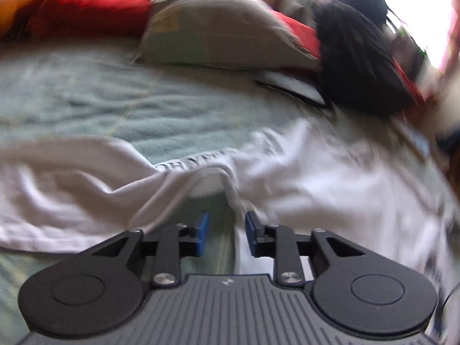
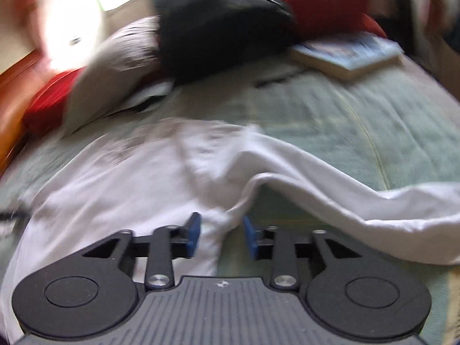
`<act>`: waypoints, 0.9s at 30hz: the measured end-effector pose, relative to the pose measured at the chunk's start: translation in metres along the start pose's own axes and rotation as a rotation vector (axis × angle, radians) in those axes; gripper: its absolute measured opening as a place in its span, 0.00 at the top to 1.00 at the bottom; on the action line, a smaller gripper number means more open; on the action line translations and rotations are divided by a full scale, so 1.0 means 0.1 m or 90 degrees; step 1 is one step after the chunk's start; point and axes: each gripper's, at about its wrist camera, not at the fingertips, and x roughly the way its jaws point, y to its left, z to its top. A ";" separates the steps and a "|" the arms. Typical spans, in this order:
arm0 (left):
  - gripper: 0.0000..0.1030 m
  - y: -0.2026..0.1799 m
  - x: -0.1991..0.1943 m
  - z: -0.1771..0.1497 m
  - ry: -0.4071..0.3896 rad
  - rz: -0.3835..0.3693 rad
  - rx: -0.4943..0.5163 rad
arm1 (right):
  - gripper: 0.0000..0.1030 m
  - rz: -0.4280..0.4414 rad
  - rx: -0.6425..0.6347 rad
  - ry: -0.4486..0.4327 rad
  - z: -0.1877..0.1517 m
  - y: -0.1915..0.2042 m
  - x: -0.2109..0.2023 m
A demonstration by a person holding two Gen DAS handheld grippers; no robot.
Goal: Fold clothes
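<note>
Nearest to us in the left wrist view is our left gripper (image 1: pixel 227 234), its blue pads (image 1: pixel 203 230) spread apart with nothing pinched; only green blanket (image 1: pixel 86 106) and the edge of the white shirt (image 1: pixel 316 178) show through the gap. That shirt lies rumpled across the blanket from the left edge of the view to the right, its collar opening just ahead of the pads, with dark lettering on the cloth beyond it that is too blurred to read fully. Further back, from left to right, we see a red cloth (image 1: pixel 92 8), a grey pillow (image 1: pixel 212 31) and a black garment (image 1: pixel 362 57) leaning on the pillow's right side. Our right gripper (image 2: pixel 220 235) shows in the right wrist view, blue pads (image 2: pixel 194 234) likewise standing apart and gripping nothing, though a fold of the white shirt (image 2: pixel 143 178) sits loose between them without being pressed. Here the shirt spreads wide on the left and trails one long sleeve (image 2: pixel 373 198) off to the right over the green blanket (image 2: pixel 359 120). Behind it, left to right, lie the grey pillow (image 2: pixel 120 57), the black garment (image 2: pixel 218 28), more red cloth (image 2: pixel 325 3) and a book (image 2: pixel 348 54) lying flat on the blanket. Both views are smeared by motion blur.
</note>
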 end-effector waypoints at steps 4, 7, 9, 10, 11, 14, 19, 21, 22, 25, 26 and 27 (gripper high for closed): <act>0.44 -0.51 -0.33 -0.23 -0.003 -0.069 0.161 | 0.45 0.058 -0.181 0.017 -0.30 0.56 -0.18; 0.40 -0.91 -0.31 -0.47 0.009 -0.121 0.253 | 0.36 0.097 -0.280 0.035 -0.56 1.00 -0.08; 0.39 -1.06 -0.25 -0.64 0.013 -0.132 0.282 | 0.36 0.113 -0.311 0.053 -0.70 1.19 0.05; 0.39 -1.09 -0.22 -0.72 0.020 -0.127 0.286 | 0.35 0.119 -0.325 0.062 -0.77 1.28 0.10; 0.37 -1.08 -0.18 -0.79 0.032 -0.117 0.282 | 0.34 0.110 -0.328 0.062 -0.83 1.26 0.07; 0.31 -0.86 -0.25 -0.93 0.030 -0.106 0.231 | 0.21 0.080 -0.336 0.060 -1.01 1.18 -0.02; 0.27 -0.64 -0.57 -1.13 0.035 -0.052 0.223 | 0.14 0.046 -0.286 0.075 -1.31 0.84 -0.37; 0.27 -0.67 -0.67 -1.15 0.033 -0.030 0.230 | 0.14 0.029 -0.282 0.067 -1.40 0.81 -0.47; 0.28 -0.72 -0.71 -1.14 0.028 -0.022 0.239 | 0.14 0.013 -0.287 0.060 -1.42 0.85 -0.51; 0.26 -0.95 -0.84 -1.20 -0.010 -0.032 0.294 | 0.14 0.032 -0.300 0.016 -1.43 1.09 -0.57; 0.24 -1.00 -0.85 -1.26 -0.008 -0.037 0.299 | 0.14 0.050 -0.300 0.002 -1.43 1.18 -0.57; 0.24 -1.05 -0.85 -1.32 -0.005 -0.041 0.305 | 0.14 0.068 -0.300 -0.011 -1.44 1.27 -0.56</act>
